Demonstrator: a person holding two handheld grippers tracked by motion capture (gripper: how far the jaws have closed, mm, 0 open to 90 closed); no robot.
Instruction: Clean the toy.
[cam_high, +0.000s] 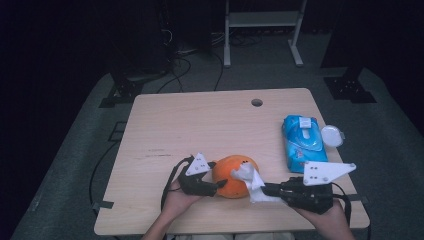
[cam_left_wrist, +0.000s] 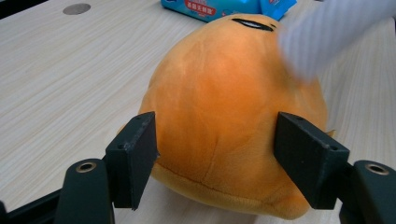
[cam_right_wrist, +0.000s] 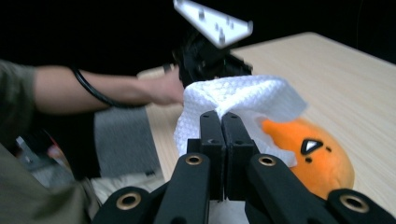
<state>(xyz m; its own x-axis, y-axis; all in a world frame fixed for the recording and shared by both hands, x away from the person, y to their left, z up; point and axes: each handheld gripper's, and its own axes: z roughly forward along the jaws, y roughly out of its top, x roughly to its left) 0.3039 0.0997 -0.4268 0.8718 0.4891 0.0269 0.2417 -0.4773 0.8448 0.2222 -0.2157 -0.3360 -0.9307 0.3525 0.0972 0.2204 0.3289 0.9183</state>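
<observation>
The round, soft orange plush toy (cam_high: 231, 176) sits near the front edge of the pale wooden table (cam_high: 200, 125), and the left gripper (cam_high: 212, 186) has its two black jaws spread wide, one on each side of the toy and right against it, most likely to keep it from rolling or sliding. The right gripper (cam_right_wrist: 222, 122) has its jaws pressed tight together on a white bumpy paper wipe (cam_right_wrist: 236, 100), which lies over the top of the toy so it can rub the fur clean. A blue pack of wet wipes (cam_high: 303, 141) lies off to the right, well away from the toy.
</observation>
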